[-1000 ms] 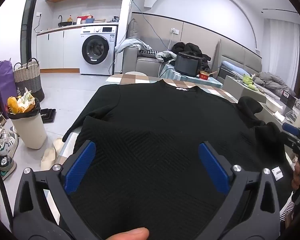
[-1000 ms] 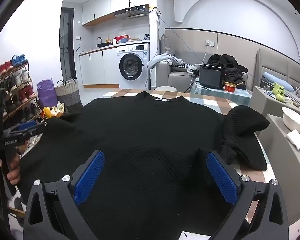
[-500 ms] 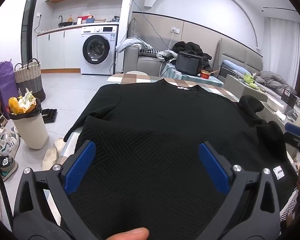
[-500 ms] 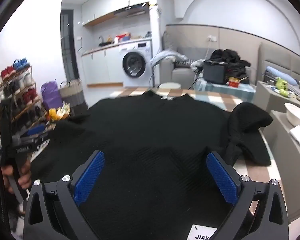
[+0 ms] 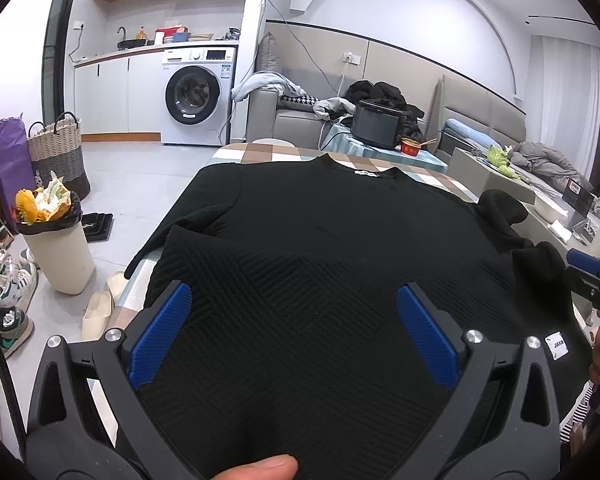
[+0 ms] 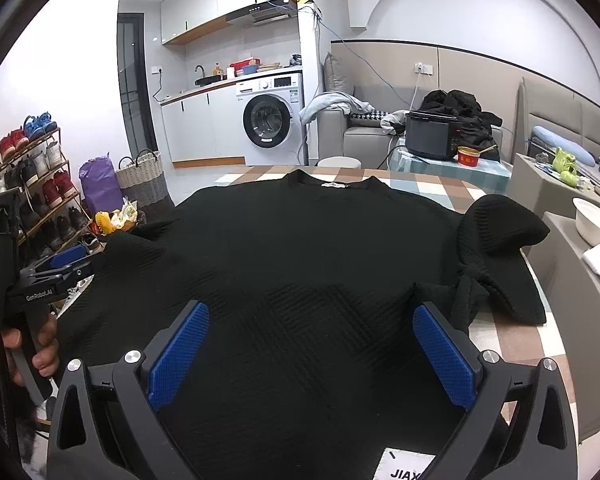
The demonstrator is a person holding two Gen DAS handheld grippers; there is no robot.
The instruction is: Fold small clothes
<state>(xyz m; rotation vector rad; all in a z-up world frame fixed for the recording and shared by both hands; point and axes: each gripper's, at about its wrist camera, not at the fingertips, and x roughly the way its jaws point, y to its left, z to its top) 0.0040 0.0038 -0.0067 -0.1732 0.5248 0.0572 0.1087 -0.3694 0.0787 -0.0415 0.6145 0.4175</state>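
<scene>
A black knit sweater (image 5: 320, 240) lies flat on the checked table (image 5: 260, 152), front down, with its collar at the far side. Its left sleeve is folded in over the body. Bunched at the table's right edge is the other sleeve (image 6: 500, 248). My left gripper (image 5: 294, 320) is open above the near left part of the hem, nothing between its blue pads. My right gripper (image 6: 312, 340) is open over the near right part, close to a white label (image 6: 404, 468). Each gripper shows at the edge of the other's view: the right gripper (image 5: 592, 276) and the left gripper (image 6: 66, 260).
A full bin (image 5: 56, 248), slippers (image 5: 100, 308) and a shoe rack (image 6: 32, 184) stand on the floor to the left. A white bowl (image 6: 596, 220) sits on a counter at the right. Beyond the table are a side table with a black appliance (image 5: 378, 124) and a washing machine (image 5: 198, 96).
My right gripper has drawn back toward the near hem, and the white label has come into its view. The left gripper has hardly moved. Both stay open.
</scene>
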